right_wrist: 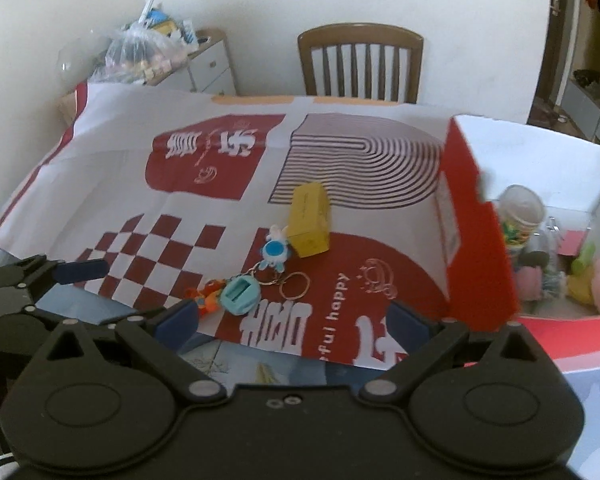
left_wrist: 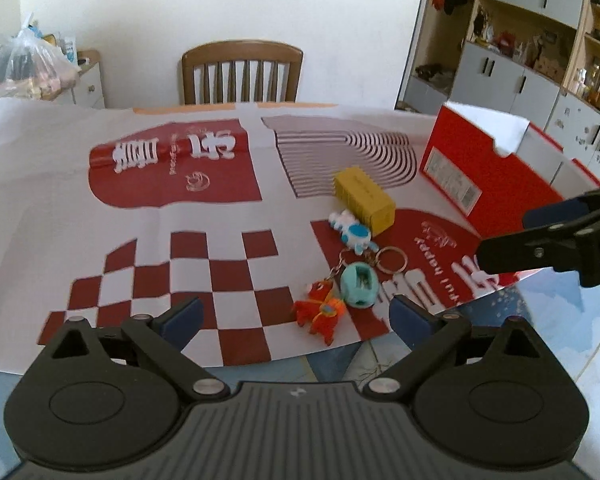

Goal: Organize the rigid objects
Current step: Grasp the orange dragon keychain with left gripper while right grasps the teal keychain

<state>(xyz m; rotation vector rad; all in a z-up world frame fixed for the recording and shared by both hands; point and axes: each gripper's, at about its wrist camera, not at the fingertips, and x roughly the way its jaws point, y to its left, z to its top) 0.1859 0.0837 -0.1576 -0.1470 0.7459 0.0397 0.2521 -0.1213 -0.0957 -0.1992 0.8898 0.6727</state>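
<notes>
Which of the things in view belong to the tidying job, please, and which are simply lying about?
Part of the job:
- yellow box
- white and blue figure
- teal keychain
- orange horse charm
- loose key ring
- red storage box, already holding items

Just lying about:
- wooden chair
- plastic bag
- wall shelving
- patterned table cover

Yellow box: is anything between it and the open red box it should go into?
Nothing visible. The yellow box lies on the cloth, apart from the red box to its right, with only bare cloth between; the keychains lie nearer the camera.
</notes>
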